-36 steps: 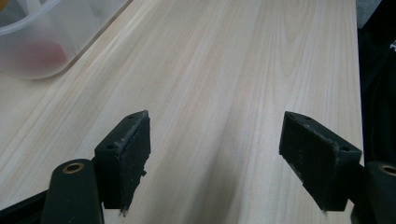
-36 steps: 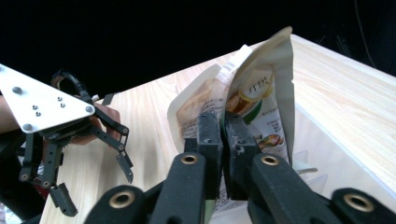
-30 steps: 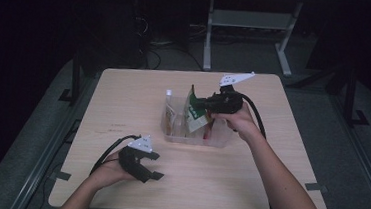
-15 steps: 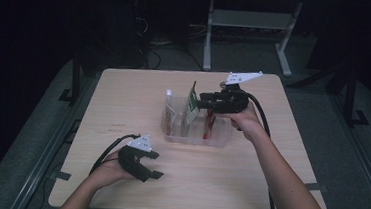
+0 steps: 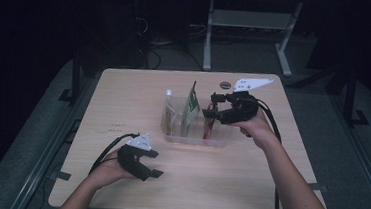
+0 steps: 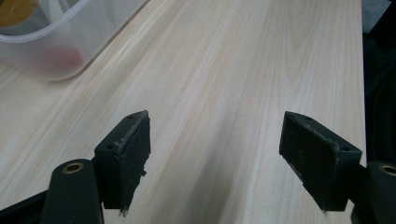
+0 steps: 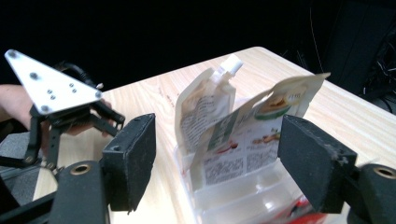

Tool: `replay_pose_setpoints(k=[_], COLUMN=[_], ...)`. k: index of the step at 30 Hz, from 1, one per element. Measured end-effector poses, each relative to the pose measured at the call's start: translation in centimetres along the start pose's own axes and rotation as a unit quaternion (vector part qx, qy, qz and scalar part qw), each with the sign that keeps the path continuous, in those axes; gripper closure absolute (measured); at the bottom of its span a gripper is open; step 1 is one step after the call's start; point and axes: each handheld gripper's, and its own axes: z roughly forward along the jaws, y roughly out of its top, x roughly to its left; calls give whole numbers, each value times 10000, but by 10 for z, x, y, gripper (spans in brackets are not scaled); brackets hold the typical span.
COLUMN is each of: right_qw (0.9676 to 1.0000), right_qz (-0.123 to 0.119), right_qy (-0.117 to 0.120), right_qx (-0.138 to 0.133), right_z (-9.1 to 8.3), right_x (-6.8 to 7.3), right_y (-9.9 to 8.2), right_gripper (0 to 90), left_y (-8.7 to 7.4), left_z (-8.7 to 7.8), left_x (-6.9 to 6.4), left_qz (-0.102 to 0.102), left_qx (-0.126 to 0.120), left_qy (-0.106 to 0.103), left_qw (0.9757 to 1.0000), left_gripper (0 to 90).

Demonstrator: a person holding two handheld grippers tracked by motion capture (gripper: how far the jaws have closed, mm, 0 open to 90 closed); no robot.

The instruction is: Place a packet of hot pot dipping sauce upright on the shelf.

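Right tongs [image 5: 212, 106] agape over bin [image 5: 193, 137], upright printed pouches [image 7: 243, 140]

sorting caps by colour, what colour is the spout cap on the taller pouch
White; the pouch cap shows best in the right gripper view.

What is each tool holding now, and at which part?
Nothing. The left tool is open over bare table; the right tool is open, its jaws apart from the pouches in the bin.

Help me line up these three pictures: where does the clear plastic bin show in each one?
High view: the clear bin sits mid-table.
Left gripper view: its rounded corner is top left.
Right gripper view: it is bottom centre.
Shared landmark: the light wooden table.
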Motion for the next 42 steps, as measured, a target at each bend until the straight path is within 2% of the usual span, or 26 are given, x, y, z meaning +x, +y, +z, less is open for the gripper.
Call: replay_pose_setpoints(k=[6,11,16,22,26,30,31,33,36,39,41,42], right_qw=[10000,9997,9993,9978,9974,9969,9967,9958,9943,9930,9917,9907], right_qz=[-37,-148,-193,-246,-143,-31,-27,4,24,109,140,181], right_qy=[-35,-97,-76,-89,-113,-180,-219,-309,-425,-530,-620,-686], right_qx=[14,140,325,607,692,760,787,866,975,1049,1117,1161], right_z=[-14,-23,-30,-39,-43,-47,-47,-49,-54,-59,-63,-65], right_x=[9,19,30,43,47,47,47,47,47,48,47,47], right_y=[-12,-23,-34,-51,-65,-79,-83,-90,-101,-111,-118,-123], right_gripper=[268,268,269,268,263,256,254,252,245,241,236,235], left_y=[1,2,5,2,-1,-8,-9,-14,-18,-24,-27,-29], left_z=[-2,-3,-6,-12,-15,-17,-18,-19,-21,-23,-25,-25], left_x=[-2,-4,-7,-11,-13,-16,-15,-17,-18,-19,-20,-21], left_qz=[-6,-45,-44,-82,-114,-262,-208,-317,-302,-393,-357,-430], left_qx=[22,39,41,33,61,79,109,105,155,174,239,212], left_qy=[66,148,179,221,277,270,291,288,344,366,416,442], left_qw=[10000,9999,9998,9997,9995,9993,9993,9990,9988,9984,9982,9979], left_gripper=[244,244,244,236,225,218,217,213,204,203,203,203])
